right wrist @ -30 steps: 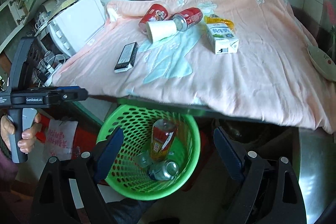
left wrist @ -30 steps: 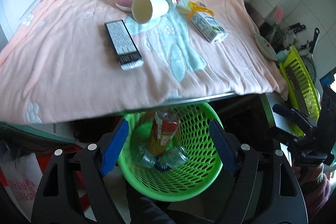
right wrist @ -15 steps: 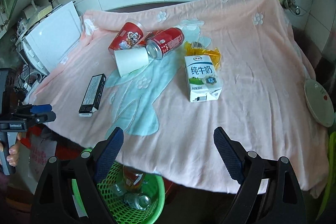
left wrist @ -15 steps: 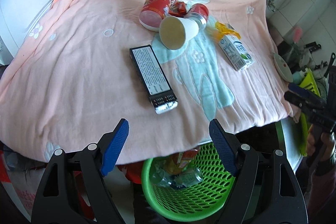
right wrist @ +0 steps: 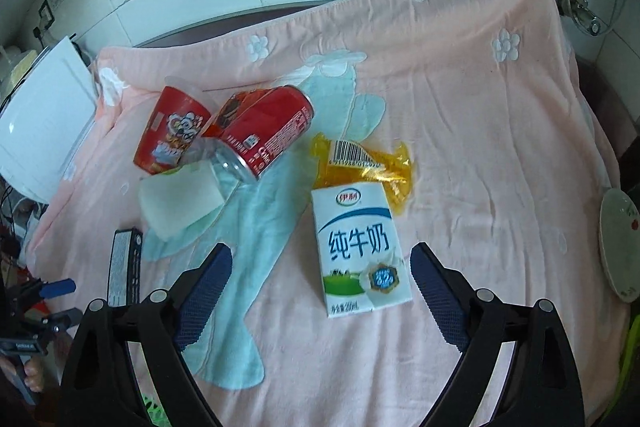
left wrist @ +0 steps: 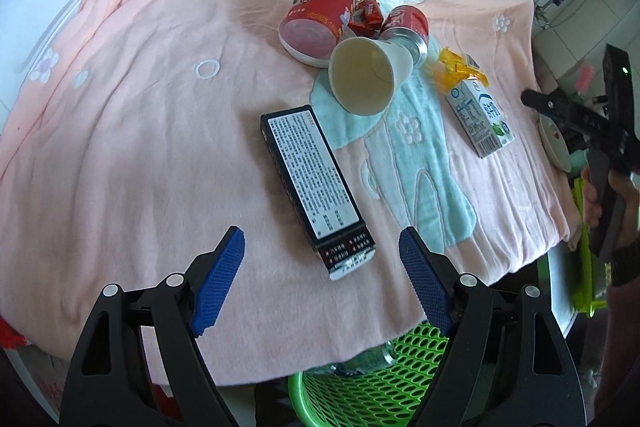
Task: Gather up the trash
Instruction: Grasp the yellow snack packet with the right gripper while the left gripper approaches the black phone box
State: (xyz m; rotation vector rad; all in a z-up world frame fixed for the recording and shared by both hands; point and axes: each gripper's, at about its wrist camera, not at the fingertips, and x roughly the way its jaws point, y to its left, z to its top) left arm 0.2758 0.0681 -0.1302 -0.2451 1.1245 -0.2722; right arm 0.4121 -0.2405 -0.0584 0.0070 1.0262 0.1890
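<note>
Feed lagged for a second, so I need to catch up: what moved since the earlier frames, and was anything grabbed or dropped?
Both grippers rose from over the green basket to over the pink blanket. The left gripper now faces the black box, the right gripper the milk carton. Both are open and empty; nothing was grabbed or dropped. The trash lies unmoved.

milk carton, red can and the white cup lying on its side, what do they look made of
Milk carton: looks like coated paperboard, with folded edges and smooth glossy print.
Red can: probably thin metal, with a shiny silver end and a printed red wall.
White cup: seems to be paper, with a matte white outside, a dull cream inside and a thin rolled rim.
</note>
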